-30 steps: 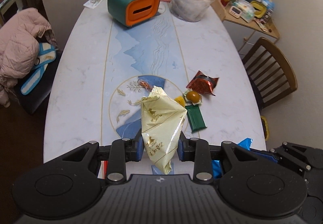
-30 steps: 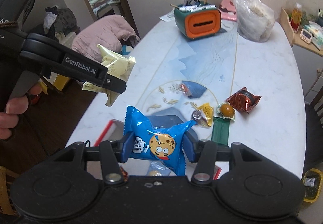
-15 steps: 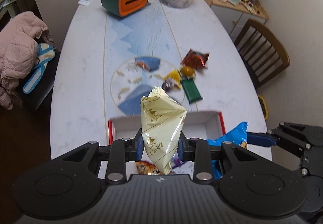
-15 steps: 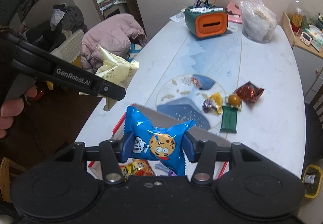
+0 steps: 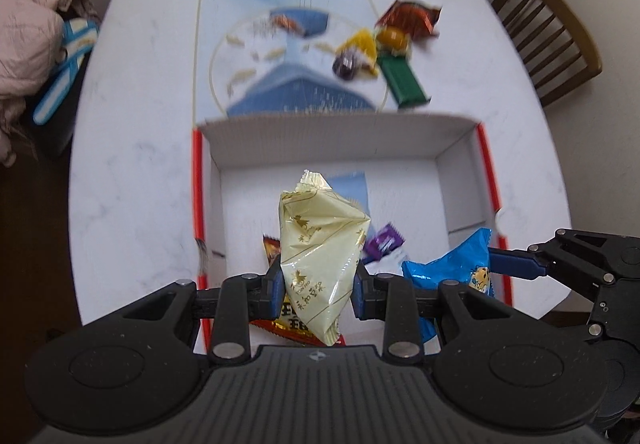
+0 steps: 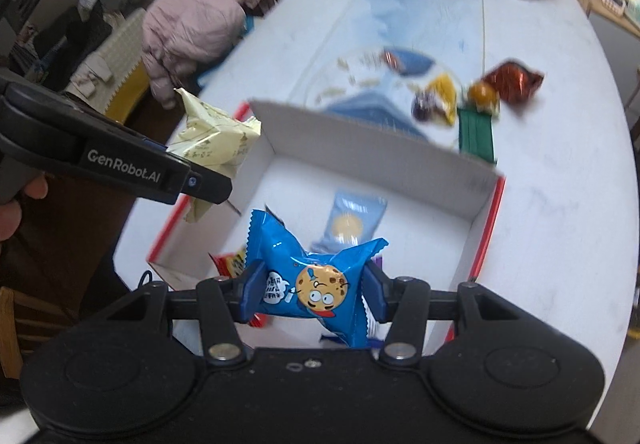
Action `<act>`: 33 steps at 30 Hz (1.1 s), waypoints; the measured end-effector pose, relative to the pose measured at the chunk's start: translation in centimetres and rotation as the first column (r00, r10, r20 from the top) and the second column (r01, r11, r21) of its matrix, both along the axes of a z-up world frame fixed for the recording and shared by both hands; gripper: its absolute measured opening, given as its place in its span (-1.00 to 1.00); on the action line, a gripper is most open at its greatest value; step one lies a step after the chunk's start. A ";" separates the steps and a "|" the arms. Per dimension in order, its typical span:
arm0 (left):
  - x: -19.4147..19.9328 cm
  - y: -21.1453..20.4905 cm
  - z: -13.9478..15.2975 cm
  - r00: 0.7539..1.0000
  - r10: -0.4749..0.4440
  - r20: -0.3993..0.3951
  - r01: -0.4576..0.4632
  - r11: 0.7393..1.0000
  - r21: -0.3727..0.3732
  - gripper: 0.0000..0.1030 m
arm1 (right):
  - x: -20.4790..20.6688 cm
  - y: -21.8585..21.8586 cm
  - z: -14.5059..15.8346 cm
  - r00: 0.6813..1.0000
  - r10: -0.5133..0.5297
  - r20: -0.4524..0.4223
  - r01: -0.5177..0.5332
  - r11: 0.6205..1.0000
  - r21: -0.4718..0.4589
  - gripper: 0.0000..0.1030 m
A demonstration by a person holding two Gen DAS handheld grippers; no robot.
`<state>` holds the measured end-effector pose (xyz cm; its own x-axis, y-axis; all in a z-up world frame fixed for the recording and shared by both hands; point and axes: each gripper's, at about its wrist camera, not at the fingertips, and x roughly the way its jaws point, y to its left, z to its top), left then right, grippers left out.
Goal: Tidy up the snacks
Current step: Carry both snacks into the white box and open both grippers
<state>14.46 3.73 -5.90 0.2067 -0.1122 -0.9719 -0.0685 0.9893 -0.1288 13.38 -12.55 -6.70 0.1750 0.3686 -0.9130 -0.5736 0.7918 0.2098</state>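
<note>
Here, a partly completed sorting stage. The shallow white cardboard box with red outer edges (image 5: 460, 160) sits on the white marble-patterned tabletop (image 5: 132, 172) and already contains several items: a pale blue flat packet (image 6: 352, 220), a small purple wrapped sweet (image 5: 384, 242) and a red-and-yellow printed pouch (image 5: 272, 248). Outside the box, beyond its far wall, a loose group remains on the tabletop: a dark red foil wrapper (image 5: 410, 18), an orange round sweet (image 5: 394, 38), a yellow-wrapped piece (image 5: 360, 48) and a green flat bar (image 5: 402, 80). By this evidence the task appears roughly half finished, with two further items in transit.

The left claw (image 5: 318, 286) is narrowed onto a pale yellow plastic snack bag with gold print (image 5: 320, 240), pinching it at its lower half above the near part of the box. The right claw (image 6: 312, 290) is likewise closed around a blue cookie packet bearing a cartoon face (image 6: 316, 280), gripping its sides above the box interior. Neither packet touches the box floor as far as can be seen; release of both remains to be done.
</note>
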 end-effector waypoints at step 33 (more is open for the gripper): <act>3.4 -0.5 -9.7 0.999 0.013 -0.053 -0.013 1.000 0.004 -0.40 | 0.3 1.1 -10.0 0.993 -0.060 -0.106 0.047 0.991 -0.126 0.03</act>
<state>17.89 3.25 -15.59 0.1564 -0.1063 -0.9820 -0.0878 0.9888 -0.1210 13.64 -11.46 -16.65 0.0885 0.2448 -0.9655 -0.5087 0.8445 0.1675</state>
